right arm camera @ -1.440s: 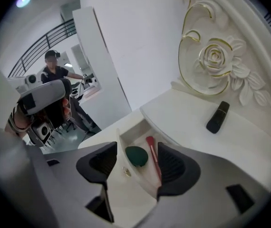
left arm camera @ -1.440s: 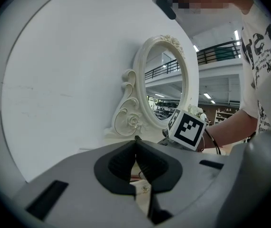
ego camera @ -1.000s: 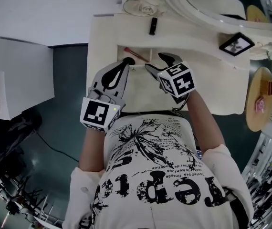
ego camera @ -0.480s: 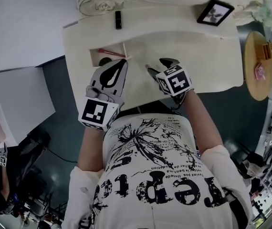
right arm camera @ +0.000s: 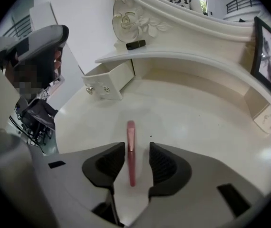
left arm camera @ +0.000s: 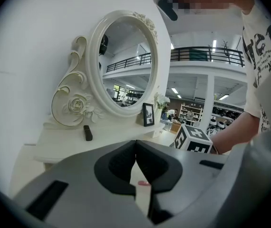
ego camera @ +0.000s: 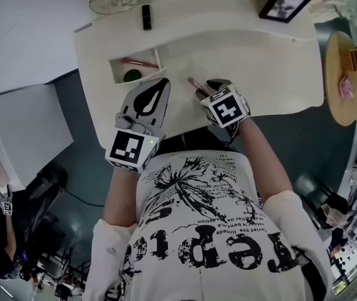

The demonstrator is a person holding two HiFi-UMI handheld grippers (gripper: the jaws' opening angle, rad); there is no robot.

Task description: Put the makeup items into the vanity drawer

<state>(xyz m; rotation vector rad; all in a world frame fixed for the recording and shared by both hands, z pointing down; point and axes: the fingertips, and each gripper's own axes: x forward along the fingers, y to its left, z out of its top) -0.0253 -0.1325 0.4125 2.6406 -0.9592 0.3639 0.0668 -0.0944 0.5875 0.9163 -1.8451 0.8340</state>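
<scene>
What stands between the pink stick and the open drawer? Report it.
Nothing visible: bare tabletop runs from the pink stick to the open drawer. The stick lies between the jaws of the right gripper, which have just been closing but do not press it yet.

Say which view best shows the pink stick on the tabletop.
Right gripper view: the pink stick lies full length between the right gripper's jaws, which have just been closing, not yet touching. Head view shows one end beside that gripper; left gripper view only a pink speck.
</scene>
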